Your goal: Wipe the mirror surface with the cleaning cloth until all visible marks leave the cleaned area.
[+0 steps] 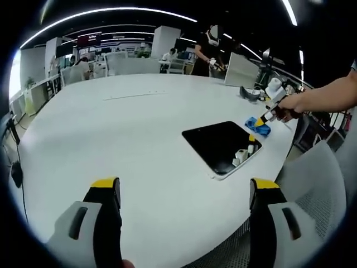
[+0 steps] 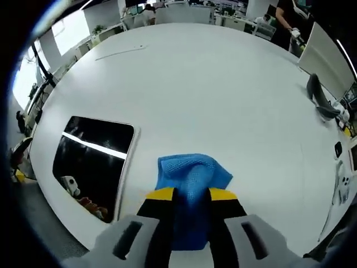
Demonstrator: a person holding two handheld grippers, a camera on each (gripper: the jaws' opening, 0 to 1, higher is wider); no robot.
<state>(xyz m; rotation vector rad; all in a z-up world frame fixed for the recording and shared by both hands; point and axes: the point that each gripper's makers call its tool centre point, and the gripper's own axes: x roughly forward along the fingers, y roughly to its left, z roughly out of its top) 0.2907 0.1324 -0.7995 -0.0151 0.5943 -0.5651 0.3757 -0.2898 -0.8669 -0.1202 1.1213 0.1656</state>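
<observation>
Left gripper (image 1: 184,192): yellow-tipped black jaws stand wide apart with nothing between them, held above the near part of the white table (image 1: 128,139).

Right gripper (image 2: 189,195): jaws clamped on the blue cleaning cloth (image 2: 192,176), which bunches forward of the jaw tips and rests on the tabletop. In the left gripper view the same gripper (image 1: 266,118) comes in from the right, held in a person's hand (image 1: 290,106), with the cloth (image 1: 257,126) at its tip.

Mirror (image 1: 222,146): rectangular, dark reflective face with a pale frame, lying flat on the table near the table's edge. In the right gripper view the mirror (image 2: 92,162) lies to the left of the cloth, just beside it; whether cloth and frame touch cannot be told. Its face reflects a bright ceiling light strip. No marks can be made out on the glass at this size.

Dark grey curved object (image 2: 321,97): lies on the far right of the table, well apart from the mirror.

Background: office desks, and a person standing (image 1: 207,50) beyond the table.
</observation>
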